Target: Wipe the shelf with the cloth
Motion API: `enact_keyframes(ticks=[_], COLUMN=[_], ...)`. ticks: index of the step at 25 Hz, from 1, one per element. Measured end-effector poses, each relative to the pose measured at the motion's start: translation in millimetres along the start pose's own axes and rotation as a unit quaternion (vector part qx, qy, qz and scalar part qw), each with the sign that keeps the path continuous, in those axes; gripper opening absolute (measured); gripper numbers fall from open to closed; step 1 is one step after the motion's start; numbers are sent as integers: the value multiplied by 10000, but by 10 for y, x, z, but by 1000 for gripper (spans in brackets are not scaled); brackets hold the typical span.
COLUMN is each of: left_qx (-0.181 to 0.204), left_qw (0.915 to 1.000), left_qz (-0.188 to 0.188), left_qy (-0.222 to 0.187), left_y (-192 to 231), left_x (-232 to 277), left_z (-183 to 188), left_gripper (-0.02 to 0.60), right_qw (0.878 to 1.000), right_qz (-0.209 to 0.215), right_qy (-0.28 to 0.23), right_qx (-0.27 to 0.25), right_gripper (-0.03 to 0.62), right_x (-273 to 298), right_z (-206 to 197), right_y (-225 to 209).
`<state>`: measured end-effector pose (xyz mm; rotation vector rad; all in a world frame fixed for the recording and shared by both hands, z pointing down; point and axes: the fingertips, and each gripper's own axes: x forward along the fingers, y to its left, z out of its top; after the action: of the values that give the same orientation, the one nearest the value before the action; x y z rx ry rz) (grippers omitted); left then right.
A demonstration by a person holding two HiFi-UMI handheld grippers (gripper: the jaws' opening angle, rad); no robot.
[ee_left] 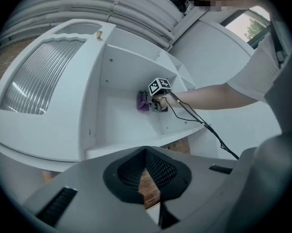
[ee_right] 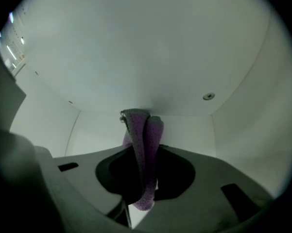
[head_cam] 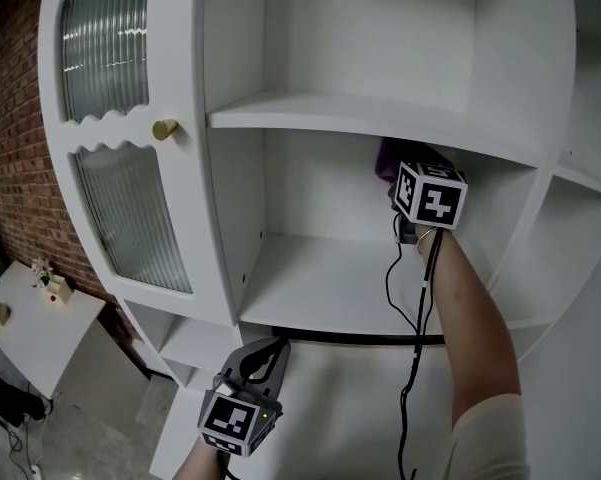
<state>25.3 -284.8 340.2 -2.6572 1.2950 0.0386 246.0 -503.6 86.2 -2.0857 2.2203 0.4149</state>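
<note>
Cloth (ee_right: 145, 149), purple and folded into a thick strip, is pinched upright between the two jaws of the right claw (head_cam: 405, 183), which is closed on it. Its far end reaches the seam where the back wall meets the underside of the upper shelf (head_cam: 360, 118); whether it presses on that surface I cannot tell. From the head view the cloth (head_cam: 386, 158) shows high in the middle compartment of a white cabinet (head_cam: 230, 218), well above the shelf (head_cam: 320, 273) that forms that compartment's floor. A bare forearm (head_cam: 470, 308) reaches up into the compartment behind the right claw, with a black cable (head_cam: 415, 358) hanging beside it. The left claw (head_cam: 272, 350) is held low, in front of the cabinet below that shelf's front edge, its jaws together with nothing between them. Left of the compartment is a door with ribbed glass (head_cam: 130, 208) and a round brass knob (head_cam: 165, 129). Beyond it stands a brick wall (head_cam: 10, 118), with a small white worktop (head_cam: 40, 333) below.
</note>
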Motion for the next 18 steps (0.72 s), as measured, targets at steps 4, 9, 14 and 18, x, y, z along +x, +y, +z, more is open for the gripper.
enact_keyframes(ticks=[4, 9, 14, 18], left_qx=[-85, -208, -296, -320], left_qw=[10000, 9998, 9996, 9995], left_qz=[-32, -35, -38, 43], left_qy=[26, 33, -12, -43], left_y=[-114, -171, -155, -61], left_x=[45, 51, 44, -8], left_z=[-29, -60, -82, -87], left_gripper=[14, 14, 14, 14], right_qw=[9981, 9905, 9766, 9768], right_qz=[-599, -1349, -2141, -2123], right_qy=[135, 183, 197, 173], right_qx=[-17, -191, 35, 235], right_gripper=[81, 83, 80, 77], right_x=[-99, -213, -301, -316], right_z=[-21, -8, -16, 23], right_y=[-348, -626, -793, -760])
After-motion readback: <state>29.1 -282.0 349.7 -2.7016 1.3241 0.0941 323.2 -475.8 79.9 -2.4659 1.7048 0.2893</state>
